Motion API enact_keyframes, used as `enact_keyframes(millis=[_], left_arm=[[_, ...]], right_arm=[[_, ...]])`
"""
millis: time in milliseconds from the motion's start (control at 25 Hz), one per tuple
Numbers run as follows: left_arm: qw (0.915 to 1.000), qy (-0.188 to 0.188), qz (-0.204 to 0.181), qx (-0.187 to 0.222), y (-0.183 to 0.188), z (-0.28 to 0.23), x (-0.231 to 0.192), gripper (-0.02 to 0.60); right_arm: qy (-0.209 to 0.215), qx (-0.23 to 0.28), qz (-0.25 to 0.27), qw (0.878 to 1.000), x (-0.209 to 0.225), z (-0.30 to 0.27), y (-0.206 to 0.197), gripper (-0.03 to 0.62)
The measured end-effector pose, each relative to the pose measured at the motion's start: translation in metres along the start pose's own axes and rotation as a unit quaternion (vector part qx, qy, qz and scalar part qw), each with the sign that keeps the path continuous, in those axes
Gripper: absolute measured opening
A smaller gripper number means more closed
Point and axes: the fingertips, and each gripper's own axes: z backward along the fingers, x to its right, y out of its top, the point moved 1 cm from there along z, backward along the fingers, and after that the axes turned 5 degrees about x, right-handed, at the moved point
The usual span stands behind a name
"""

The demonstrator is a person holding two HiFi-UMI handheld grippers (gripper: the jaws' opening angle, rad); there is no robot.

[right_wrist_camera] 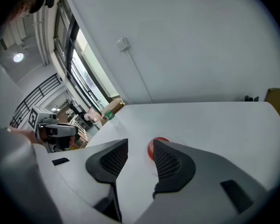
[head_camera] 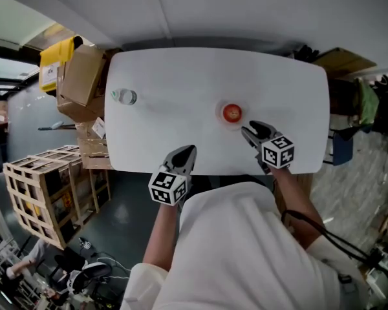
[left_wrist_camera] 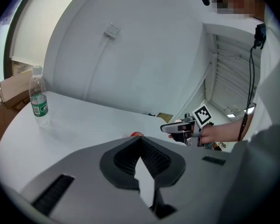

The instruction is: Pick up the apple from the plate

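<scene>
Broadly, a white tabletop (head_camera: pixel 181 76) with rounded corners fills the middle of the head view, set against a pale wall. The person in a white top (head_camera: pixel 246 250) stands at its near edge, with both forearms reaching over it. To the left of the tabletop stand a slatted wooden crate (head_camera: pixel 39 186) on the floor and stacked cardboard boxes (head_camera: pixel 81 76).

The left gripper (head_camera: pixel 189 150) hovers over the near edge of the tabletop, well apart from everything on it. In its own view its 2 jaws stand together at the tips, with nothing between them. The right gripper (head_camera: pixel 249 130) is further in, angled down, with its tips just beside the plate. In its own view its jaws stand apart with only bare tabletop in the gap. The pads touch nothing.

A clear plastic bottle (head_camera: pixel 124 96) with a green label stands upright near the far left part of the tabletop, well apart from both grippers.

A small white plate (head_camera: pixel 220 111), hard to tell from the tabletop, lies right of centre. The red apple (head_camera: pixel 231 113) sits on it, untouched. In the right gripper view the apple shows just beyond the jaw tips, partly hidden behind the right-hand jaw. In the left gripper view only its top peeks over that gripper's body.
</scene>
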Motion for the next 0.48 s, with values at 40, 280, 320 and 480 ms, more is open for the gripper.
enact_keyframes(millis=[40,280,320,480], left_arm=[[1.0,0.003,0.001,-0.003,-0.001,0.0,0.0,0.002],[0.9997,0.021,0.011,-0.011,-0.006,-0.002,0.003,0.002],[0.9996,0.024,0.014,-0.01,-0.006,-0.002,0.003,0.002],[0.9991,0.034,0.024,-0.011,-0.01,-0.005,0.004,0.002]], right_arm=[[0.0,-0.003,0.0,1.0,0.003,-0.005,0.0,0.192],[0.0,-0.032,0.013,0.999,0.023,-0.033,-0.011,0.261],[0.001,-0.04,0.021,0.999,0.025,-0.038,-0.013,0.269],[0.0,-0.073,0.064,0.995,0.033,-0.055,-0.022,0.297]])
